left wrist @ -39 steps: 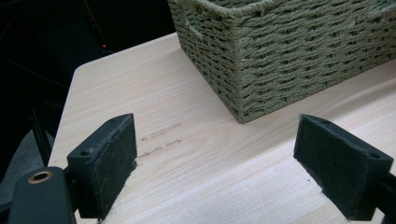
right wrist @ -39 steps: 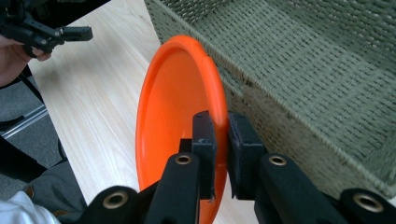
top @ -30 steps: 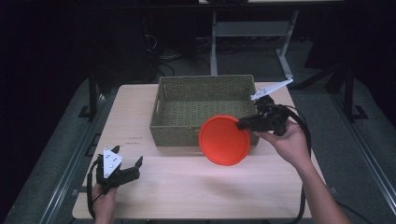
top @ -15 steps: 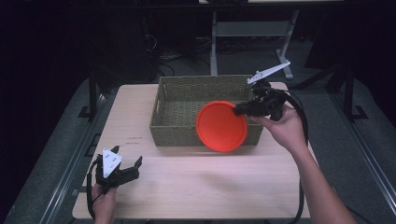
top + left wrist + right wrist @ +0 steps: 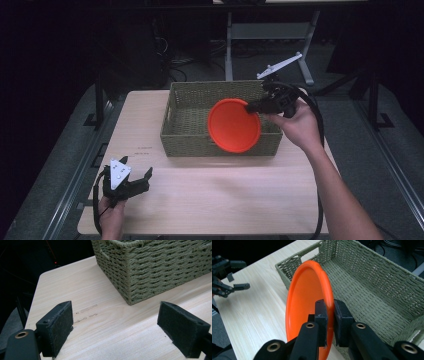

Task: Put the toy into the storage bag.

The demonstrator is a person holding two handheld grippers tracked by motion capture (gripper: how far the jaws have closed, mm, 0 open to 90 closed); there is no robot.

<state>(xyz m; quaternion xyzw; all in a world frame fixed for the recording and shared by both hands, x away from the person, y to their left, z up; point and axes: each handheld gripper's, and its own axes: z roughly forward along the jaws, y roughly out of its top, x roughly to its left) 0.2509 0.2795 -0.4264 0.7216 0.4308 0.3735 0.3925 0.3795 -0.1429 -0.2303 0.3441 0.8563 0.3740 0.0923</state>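
Observation:
An orange plate (image 5: 234, 125) hangs tilted on edge over the front right part of a green woven basket (image 5: 186, 129). My right gripper (image 5: 248, 106) is shut on the plate's right rim; in the right gripper view the plate (image 5: 305, 305) stands between the pads of that gripper (image 5: 330, 315), above the basket's floor (image 5: 362, 297). My left gripper (image 5: 145, 179) rests open near the table's front left corner. In the left gripper view its pads (image 5: 56, 326) stand wide apart over bare wood, with the basket's corner (image 5: 155, 267) ahead.
The light wooden table (image 5: 230, 200) has free room in front of the basket and to its left. Faint marks (image 5: 86, 312) are on the wood by the left gripper. Dark floor, cables and a metal stand (image 5: 230, 45) lie behind the table.
The right gripper has lifted the orange plate up and back, from the basket's front right edge to over the basket. The left gripper has stayed put.

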